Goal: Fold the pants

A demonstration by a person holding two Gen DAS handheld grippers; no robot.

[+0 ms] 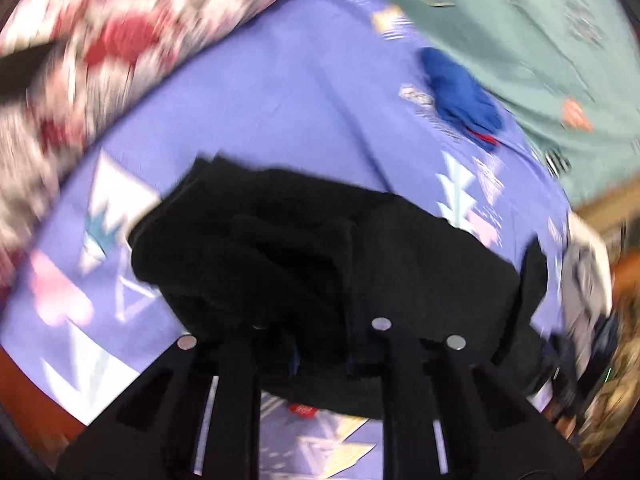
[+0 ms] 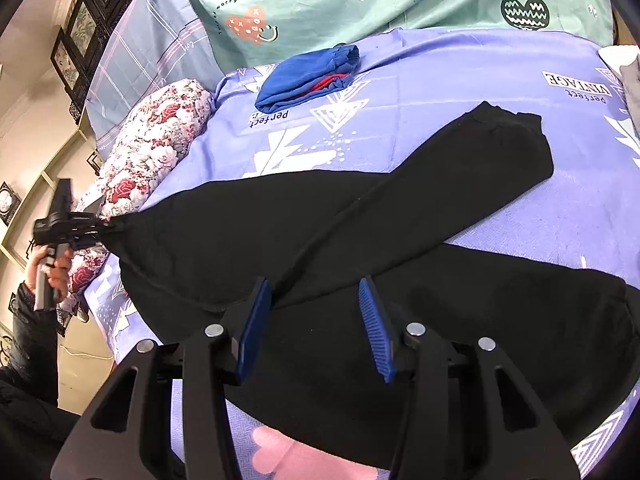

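Left wrist view, blurred: the left gripper is buried in bunched black pants on the purple bedsheet — its finger gap cannot be made out.

Right wrist view: the right gripper hovers over the pants, blue pads spread wide, holding nothing — the left gripper pinches the pants' far edge beside the floral pillow.
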